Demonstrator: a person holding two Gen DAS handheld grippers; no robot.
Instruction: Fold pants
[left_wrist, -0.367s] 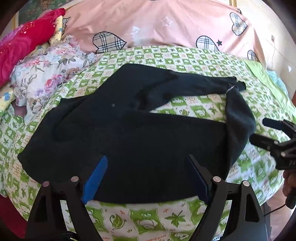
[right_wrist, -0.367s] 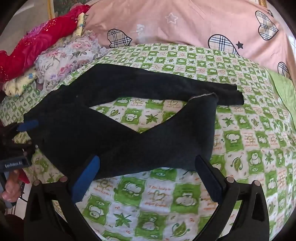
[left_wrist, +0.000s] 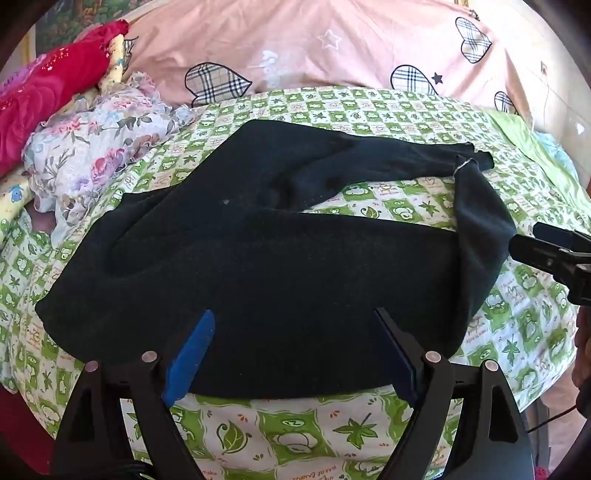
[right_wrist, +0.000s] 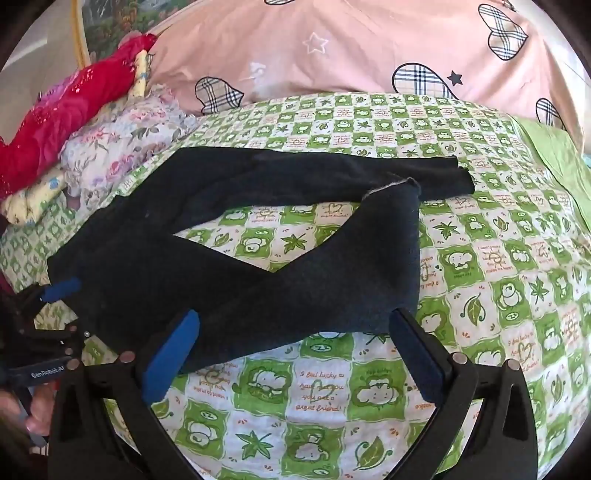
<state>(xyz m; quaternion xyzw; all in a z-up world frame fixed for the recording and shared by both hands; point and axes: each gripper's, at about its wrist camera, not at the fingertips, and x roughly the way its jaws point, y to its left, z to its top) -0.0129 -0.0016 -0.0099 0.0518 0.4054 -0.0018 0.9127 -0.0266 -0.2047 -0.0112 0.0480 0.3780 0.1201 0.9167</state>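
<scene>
Black pants (left_wrist: 266, 266) lie spread on the green-and-white checked bedsheet (left_wrist: 295, 428), waist to the left, legs splayed to the right with the near leg bent back. My left gripper (left_wrist: 295, 325) is open and empty, its fingers over the near edge of the waist part. My right gripper (right_wrist: 295, 325) is open and empty over the near leg's lower edge; the pants also show in the right wrist view (right_wrist: 258, 280). Each gripper shows at the edge of the other's view: right (left_wrist: 546, 251), left (right_wrist: 55, 291).
A pink quilt with plaid hearts (left_wrist: 332, 55) runs along the back. A floral cloth (left_wrist: 92, 155) and red cloth (left_wrist: 44, 96) are piled at the left. A light green cloth (right_wrist: 554, 155) lies at the far right. The bed's edge is close in front.
Both grippers have shifted slightly nearer the pants; the pants lie as before.
</scene>
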